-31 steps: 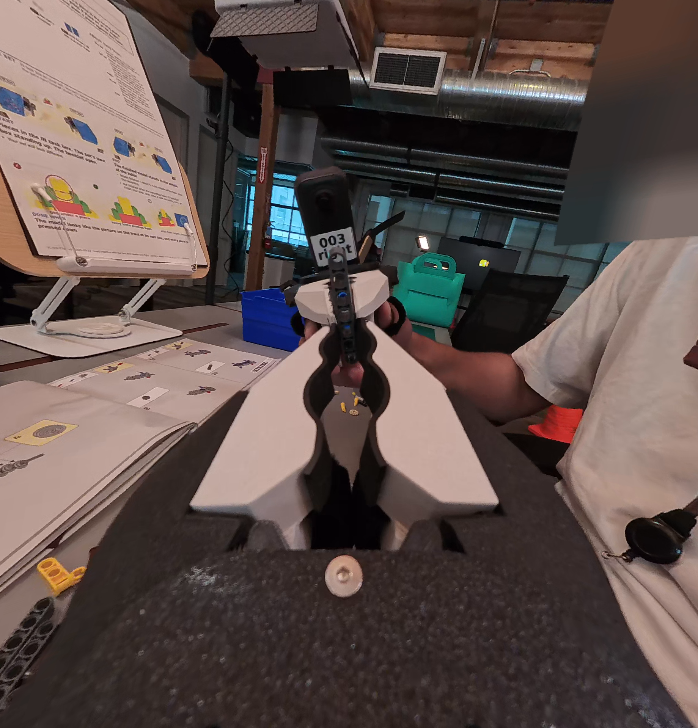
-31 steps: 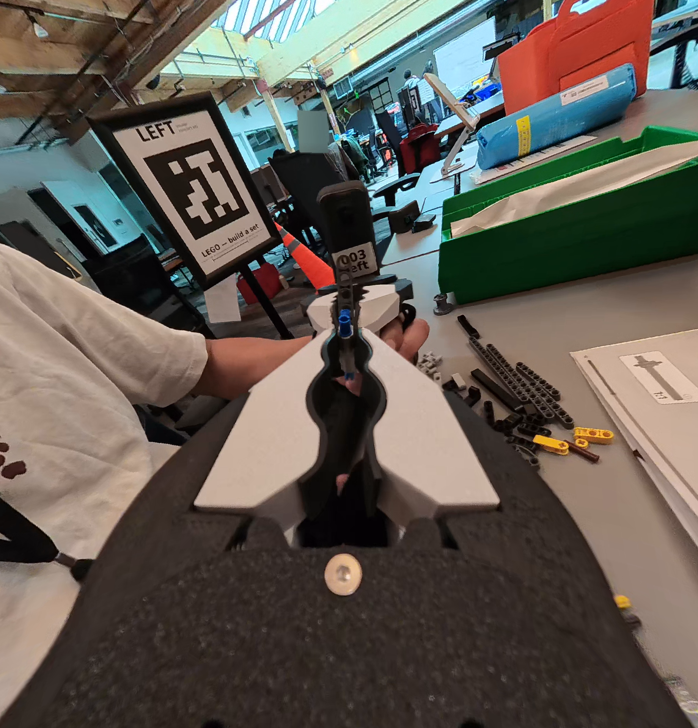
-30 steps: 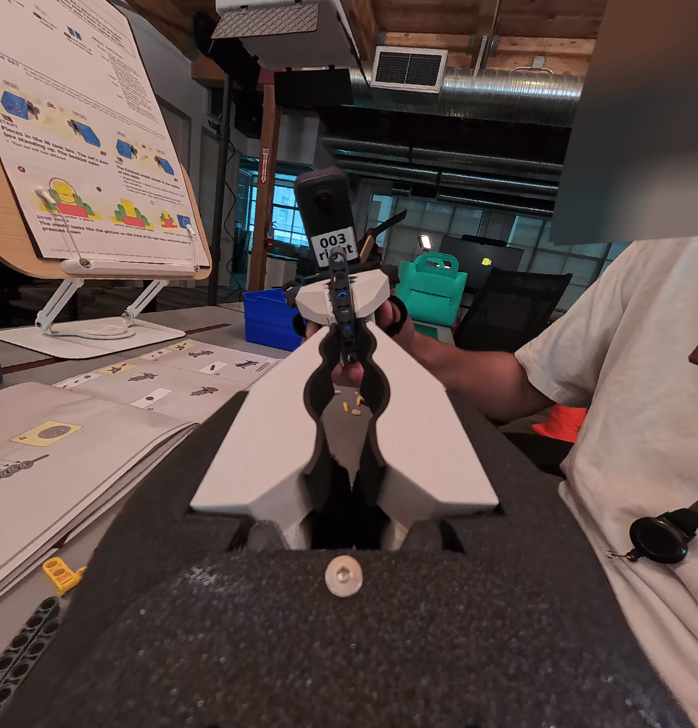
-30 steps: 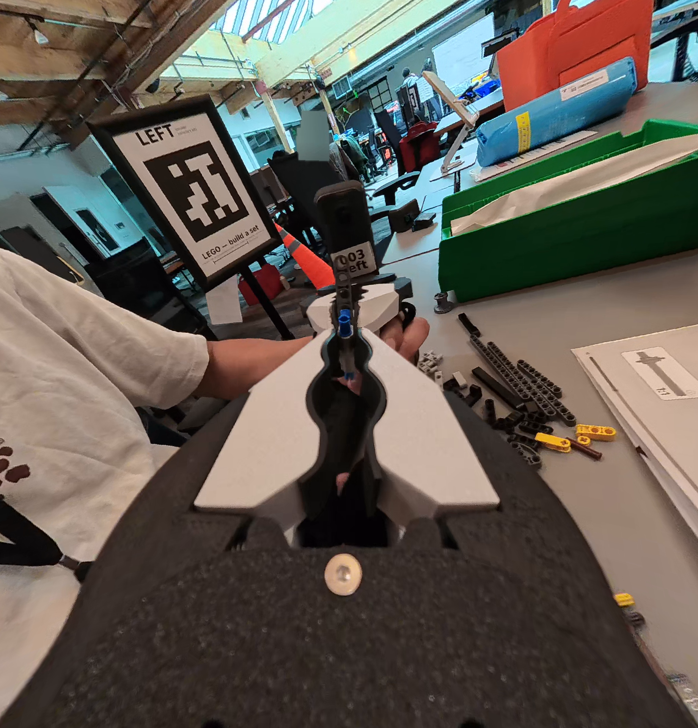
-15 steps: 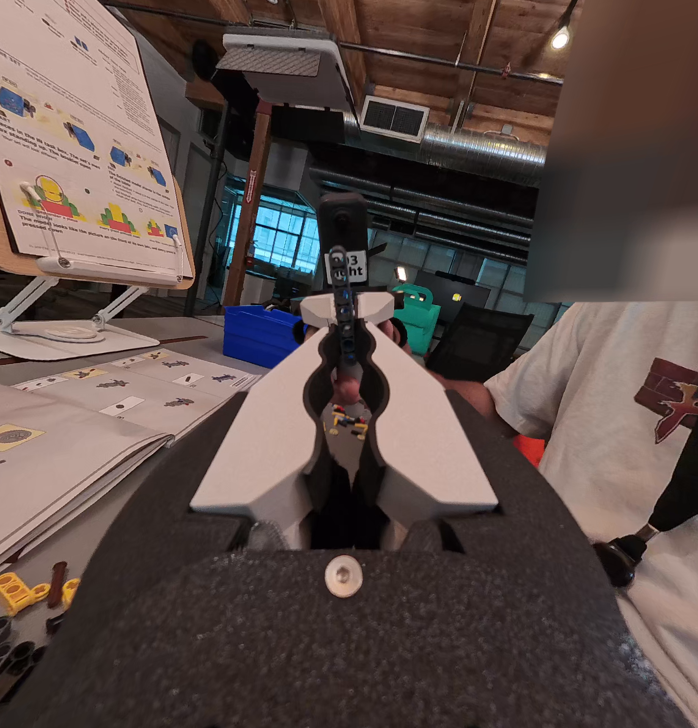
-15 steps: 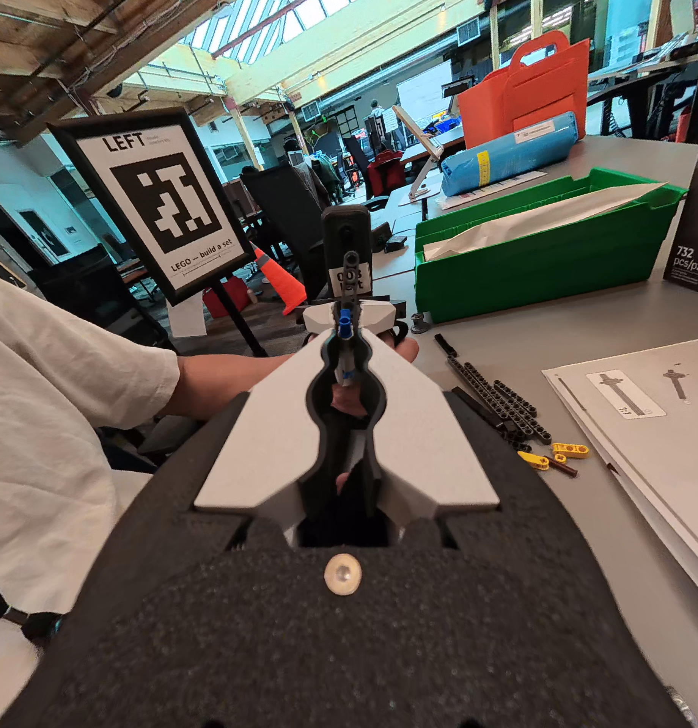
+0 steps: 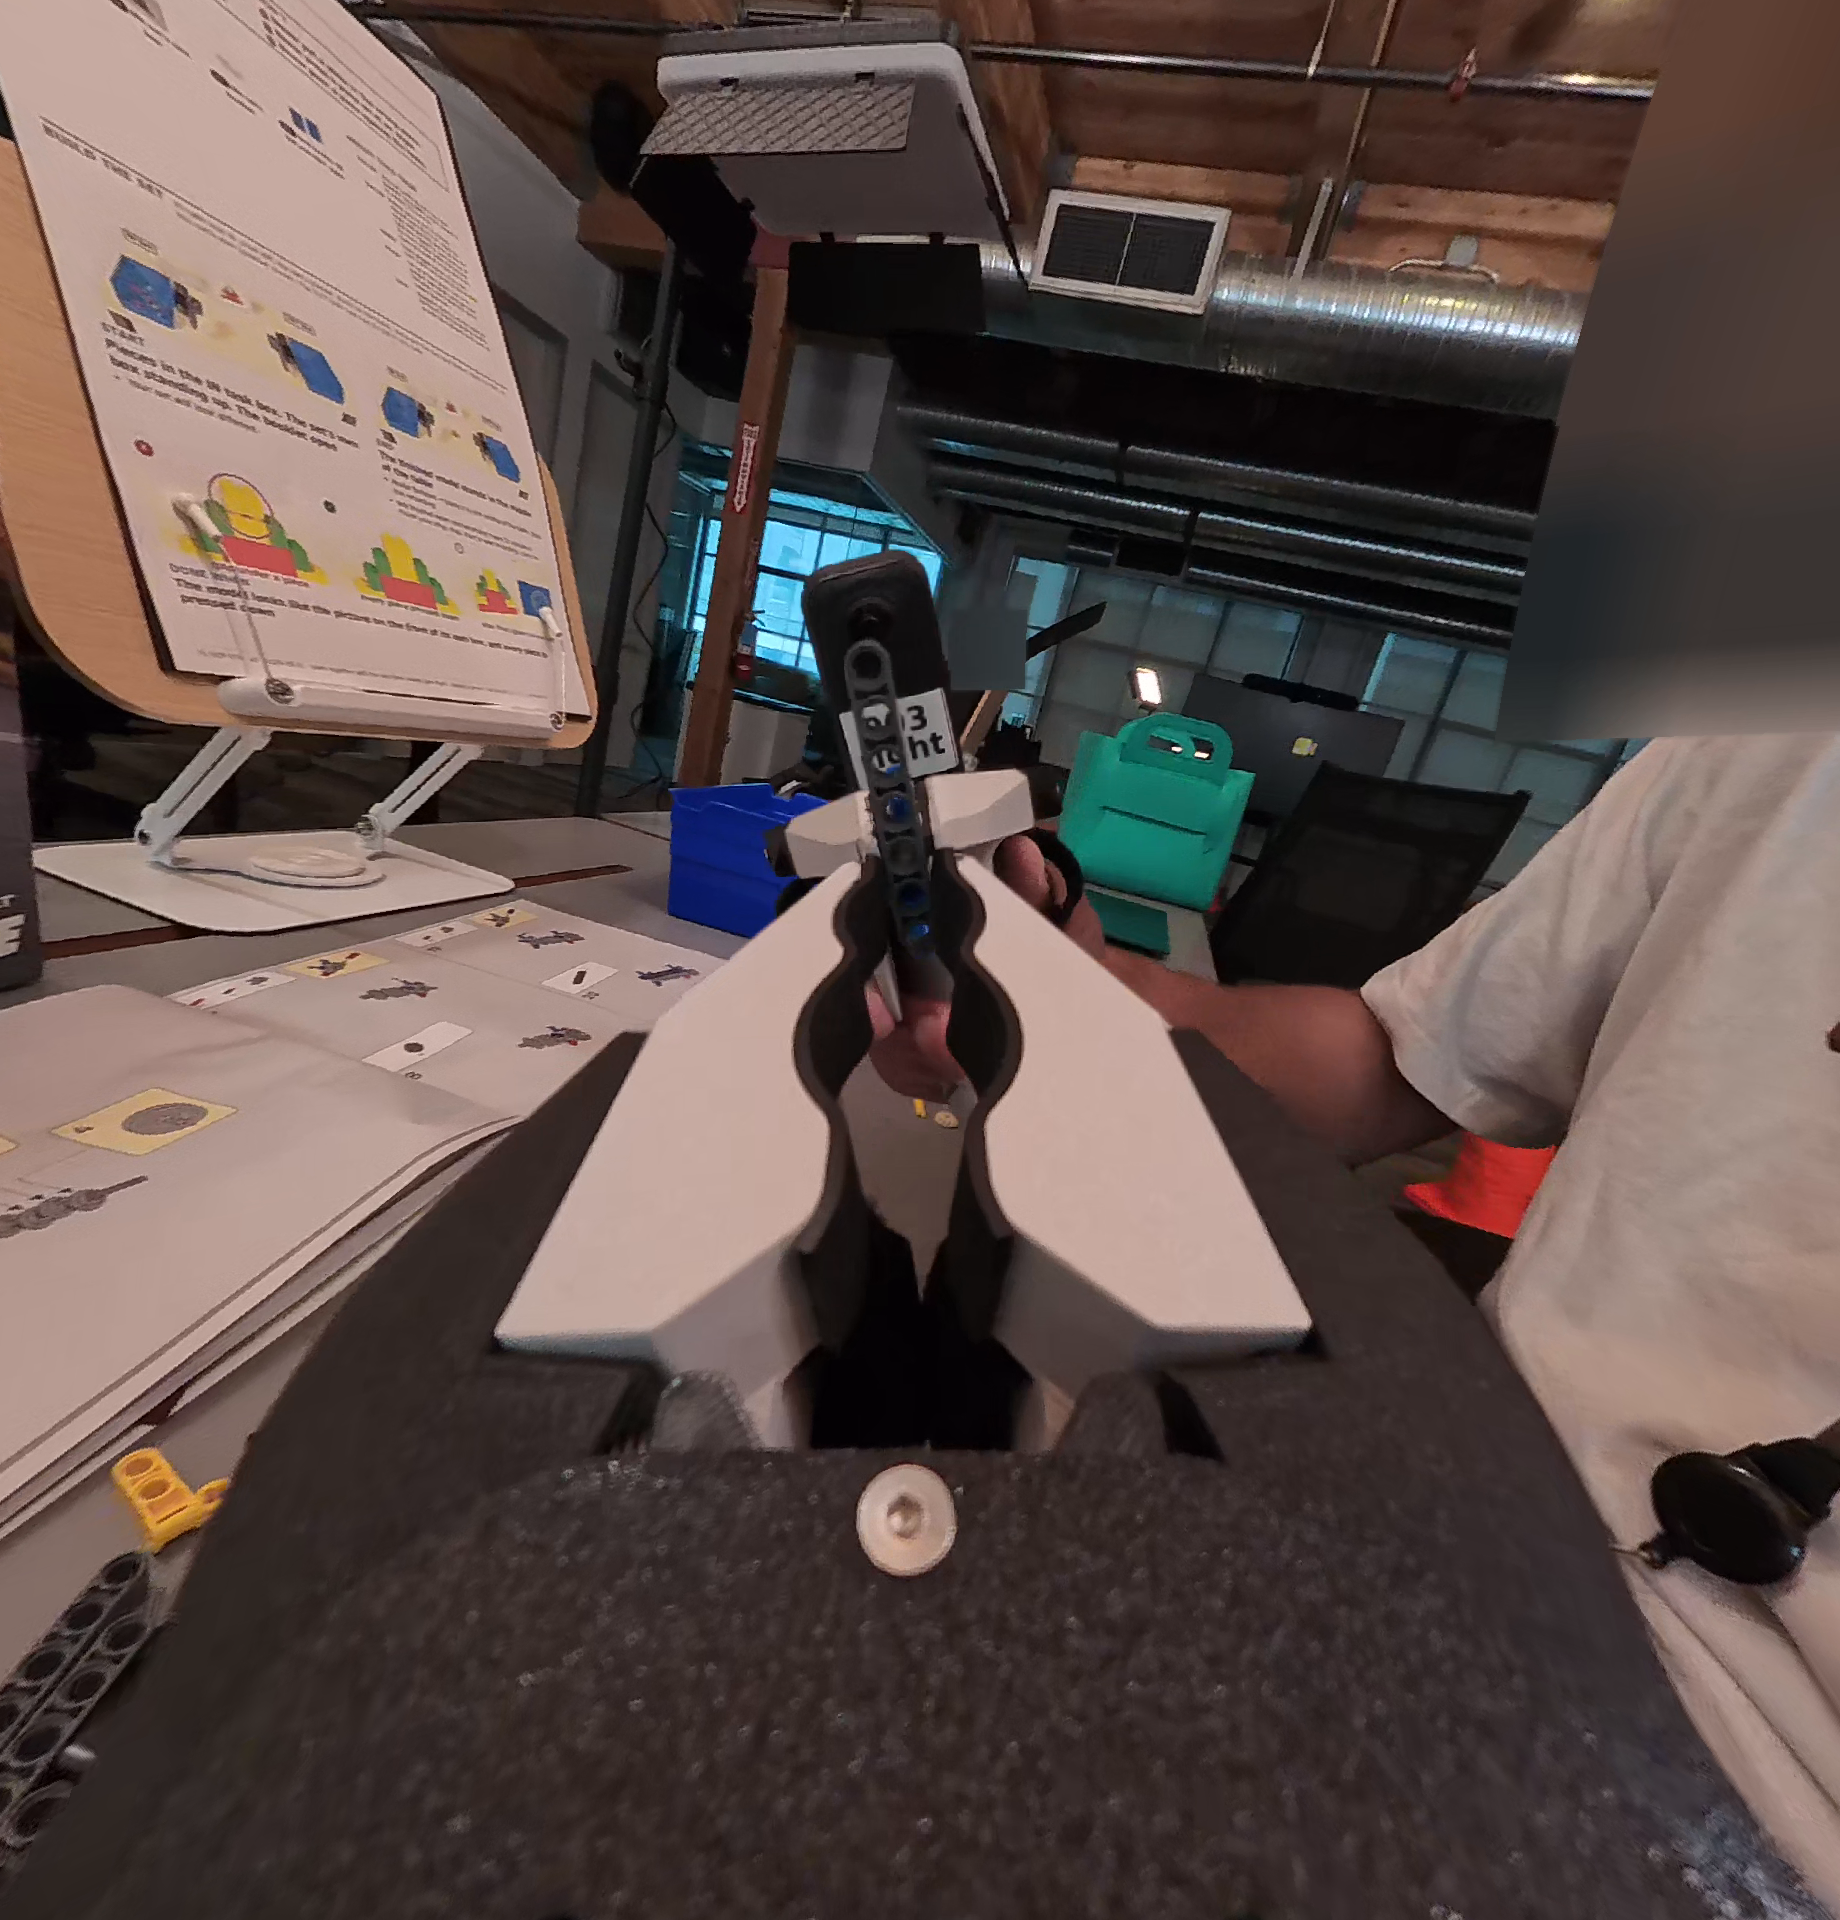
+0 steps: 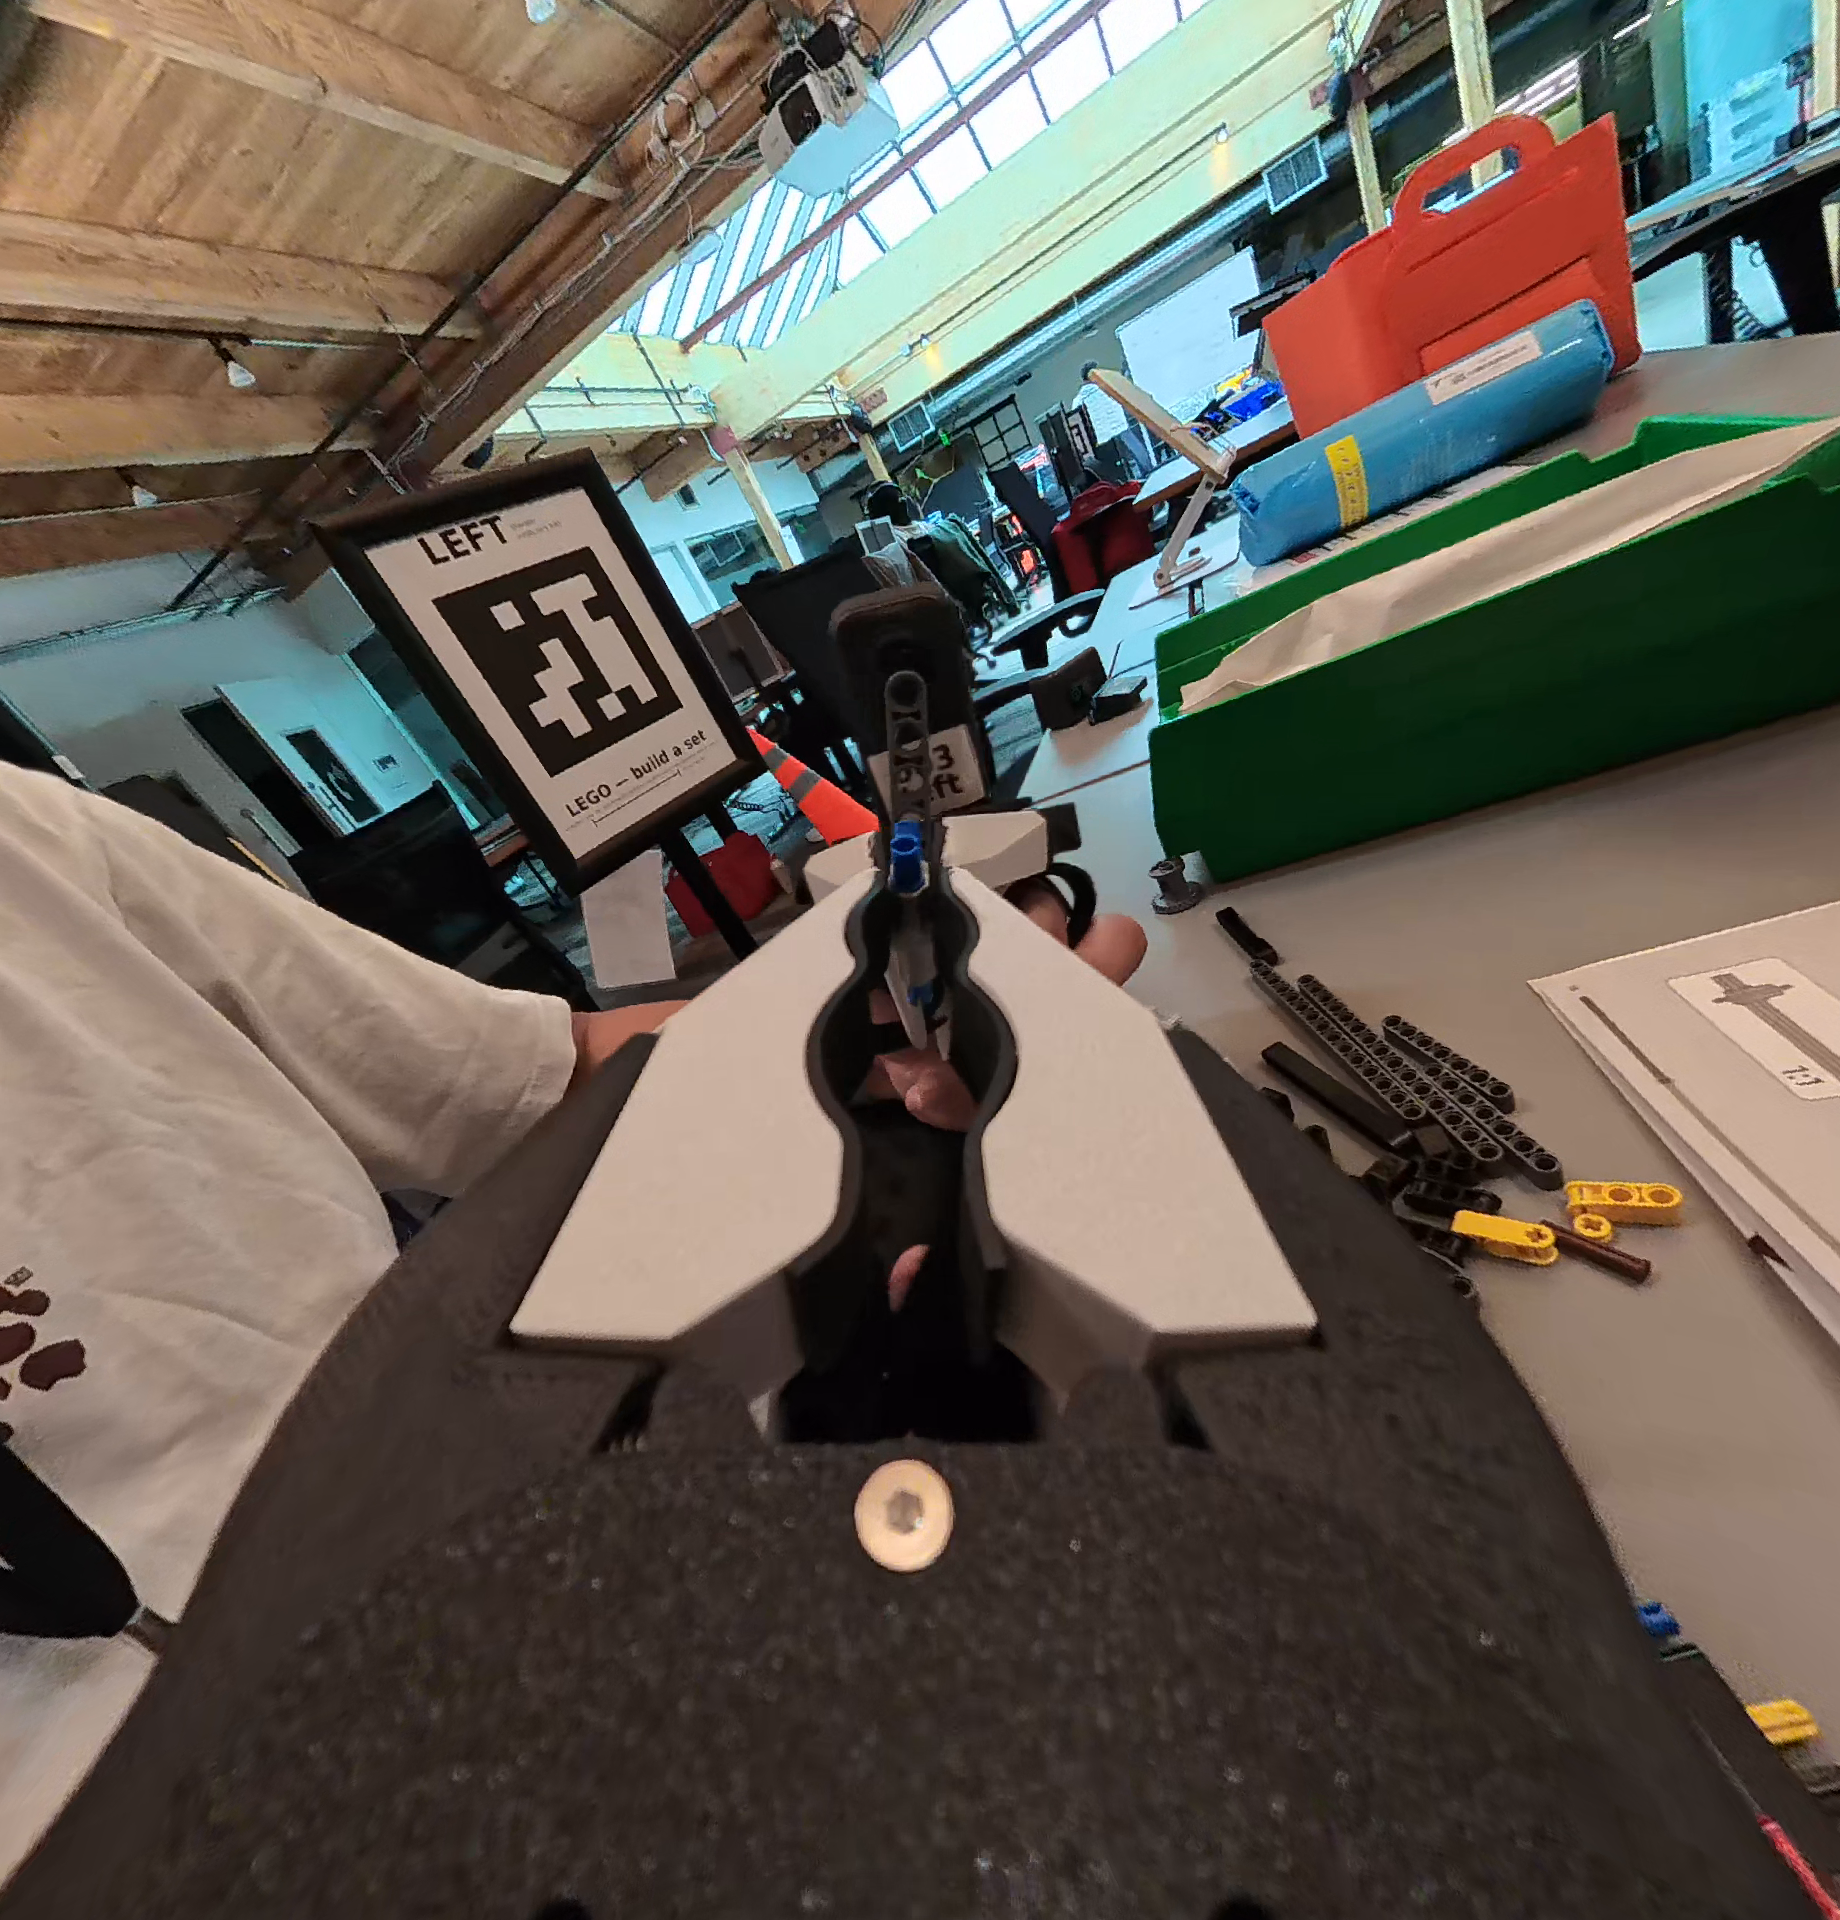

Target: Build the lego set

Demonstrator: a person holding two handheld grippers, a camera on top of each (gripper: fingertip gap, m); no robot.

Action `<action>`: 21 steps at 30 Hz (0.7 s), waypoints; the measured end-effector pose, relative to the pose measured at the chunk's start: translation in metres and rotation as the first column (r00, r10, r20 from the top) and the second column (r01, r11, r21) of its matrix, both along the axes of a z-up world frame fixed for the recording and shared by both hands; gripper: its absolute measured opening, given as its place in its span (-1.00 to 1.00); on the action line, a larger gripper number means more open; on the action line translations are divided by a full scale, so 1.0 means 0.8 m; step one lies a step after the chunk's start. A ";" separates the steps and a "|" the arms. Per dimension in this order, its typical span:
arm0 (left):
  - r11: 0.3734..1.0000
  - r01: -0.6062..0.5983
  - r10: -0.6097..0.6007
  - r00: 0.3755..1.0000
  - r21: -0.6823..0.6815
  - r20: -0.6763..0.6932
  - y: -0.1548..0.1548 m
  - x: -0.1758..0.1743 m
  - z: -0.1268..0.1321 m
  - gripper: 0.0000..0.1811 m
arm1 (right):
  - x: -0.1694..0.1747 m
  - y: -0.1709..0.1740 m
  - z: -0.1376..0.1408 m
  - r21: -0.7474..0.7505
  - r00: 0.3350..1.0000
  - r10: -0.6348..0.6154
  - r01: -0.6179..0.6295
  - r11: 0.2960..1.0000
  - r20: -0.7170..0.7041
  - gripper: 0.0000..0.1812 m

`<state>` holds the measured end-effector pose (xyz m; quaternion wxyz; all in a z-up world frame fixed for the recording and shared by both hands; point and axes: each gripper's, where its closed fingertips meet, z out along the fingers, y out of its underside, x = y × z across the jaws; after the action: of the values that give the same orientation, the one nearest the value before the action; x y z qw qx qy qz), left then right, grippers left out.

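**Two grippers meeting over one dark lego beam**

Left gripper (image 7: 903, 914): jaws nearly together, clamped on a single dark grey beam (image 7: 888, 790) with round holes, which stands upright above the fingertips and carries blue pins (image 7: 898, 808). Right gripper (image 8: 908, 904): jaws nearly together around the lower part of that beam (image 8: 903, 748), with one blue pin (image 8: 905, 837) at the fingertips; whether they grip the beam or the pin cannot be told. Each wrist view shows the other gripper just beyond the beam, tip to tip, with a black camera bearing a white sticker.

Loose parts on the grey table (image 8: 1467, 935): a heap of long black and grey beams (image 8: 1404, 1075), three small yellow connectors (image 8: 1622, 1202) and one brown rod (image 8: 1596, 1257). One open instruction booklet (image 7: 220, 1101) lies beside them.

Surroundings: one green bin (image 8: 1518, 707) holding white paper, one blue bin (image 7: 729, 852), one orange bag (image 8: 1456, 249), one blue roll (image 8: 1415, 436), one sheet of printed instructions on a wooden stand (image 7: 272, 364), one framed sign (image 8: 547, 665) with a black-and-white square marker. The room is an open workshop with wooden ceiling beams and metal ducts. The person wears a white T-shirt (image 7: 1674, 1039).
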<state>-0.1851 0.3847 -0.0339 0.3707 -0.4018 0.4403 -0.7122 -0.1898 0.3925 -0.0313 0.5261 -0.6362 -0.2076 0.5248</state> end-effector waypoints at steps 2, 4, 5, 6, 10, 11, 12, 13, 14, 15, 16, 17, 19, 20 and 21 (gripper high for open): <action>1.000 -0.004 0.004 1.000 0.006 -0.010 0.000 0.001 -0.002 -0.93 | 0.002 0.001 0.001 0.006 1.000 -0.003 0.003 1.000 -0.007 -0.94; 1.000 -0.002 0.002 1.000 0.006 -0.024 0.001 0.001 -0.005 -0.93 | 0.003 0.001 -0.002 0.006 1.000 -0.006 0.006 1.000 0.007 -0.94; 1.000 0.002 -0.002 1.000 0.003 -0.028 0.000 0.002 -0.006 -0.93 | 0.003 0.002 -0.002 0.007 1.000 -0.007 0.007 1.000 0.009 -0.94; 1.000 0.009 -0.009 0.999 0.000 -0.034 0.000 0.001 -0.007 -0.93 | 0.002 0.001 -0.003 0.009 1.000 -0.005 0.005 1.000 0.012 -0.94; 0.999 0.042 -0.044 0.997 -0.027 -0.070 -0.001 0.002 -0.014 -0.93 | -0.001 0.001 -0.011 0.038 0.998 -0.012 0.010 0.999 0.055 -0.94; 0.999 0.032 -0.034 0.998 -0.022 -0.062 -0.001 0.002 -0.012 -0.93 | -0.001 0.001 -0.009 0.034 0.999 -0.014 0.013 0.999 0.039 -0.94; 0.999 0.029 -0.030 0.998 -0.020 -0.056 0.000 0.002 -0.012 -0.93 | -0.002 0.002 -0.007 0.035 0.999 -0.018 0.017 0.999 0.027 -0.94; 0.999 0.029 -0.030 0.998 -0.017 -0.058 -0.001 0.002 -0.012 -0.93 | -0.002 0.002 -0.007 0.038 0.999 -0.016 0.015 0.999 0.029 -0.94; 1.000 0.024 -0.025 0.998 -0.011 -0.060 -0.001 0.002 -0.013 -0.93 | -0.001 0.002 -0.008 0.040 0.999 -0.015 0.014 0.999 0.037 -0.94; 1.000 0.015 -0.015 0.998 0.000 -0.060 -0.001 0.003 -0.012 -0.93 | 0.000 0.002 -0.008 0.039 0.999 -0.013 0.012 0.999 0.038 -0.94; 1.000 0.002 -0.001 0.998 0.013 -0.064 0.000 0.005 -0.012 -0.93 | 0.002 0.003 -0.008 0.036 0.999 -0.013 0.011 0.999 0.037 -0.93; 1.000 -0.015 0.017 0.997 0.028 -0.076 0.001 0.008 -0.014 -0.93 | 0.004 0.004 -0.009 0.034 0.999 -0.020 0.019 0.999 0.049 -0.94; 0.987 -0.111 0.126 0.983 0.114 -0.130 0.013 0.016 -0.026 -0.93 | 0.017 0.012 -0.015 0.050 0.991 -0.077 0.071 0.996 0.114 -0.87; 0.959 -0.191 0.226 0.961 0.208 -0.161 0.023 0.019 -0.039 -0.93 | 0.029 0.016 -0.012 0.080 0.985 -0.117 0.107 0.991 0.130 -0.73; 0.916 -0.250 0.317 0.930 0.314 -0.185 0.032 0.021 -0.052 -0.94 | 0.044 0.017 -0.011 0.100 0.973 -0.156 0.140 0.985 0.173 -0.72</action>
<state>-0.1682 0.4102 -0.0751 0.4705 -0.4844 0.5152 -0.5278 -0.1550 0.4062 -0.0403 0.5701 -0.6711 -0.2288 0.4150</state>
